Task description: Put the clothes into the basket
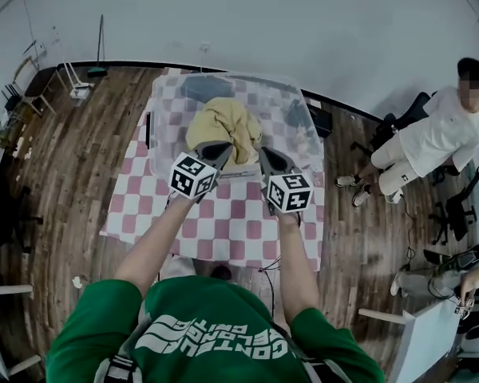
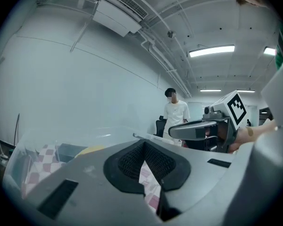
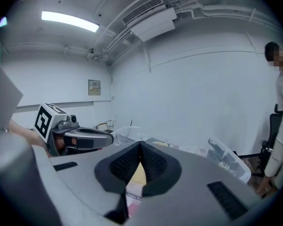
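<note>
Room: a brown wood-plank floor [image 1: 72, 174] and a plain white wall [image 1: 263, 22] are framing the head view. A bystander in white clothes [image 1: 435, 142] is sitting on a chair at the right edge.

Surface: a table under a pink-and-white checked cloth [image 1: 223, 222] is standing at the centre of the frame.

Item 1: a clear plastic basket [image 1: 161, 106] is sitting on the upper half of the table. Its see-through walls are letting the contents show.

Item 2: a crumpled yellow cloth garment [image 1: 223, 126] is lying inside the basket, heaped near its lower rim. Darker items are showing in the upper left and right corners of the basket, too indistinct to name.

Item 3: the left gripper [image 1: 218, 148], with a marker cube, is hovering at the basket's lower rim, just below the yellow garment. Its jaws are pressing together with nothing between them.

Item 4: the right gripper [image 1: 269, 154] is hovering beside it, to the right. Its jaws are likewise meeting, empty.

Judgement: both tools are pointing at the yellow heap, likely either for tucking it deeper or because the drop is done. No clothes are lying loose on the cloth.
</note>
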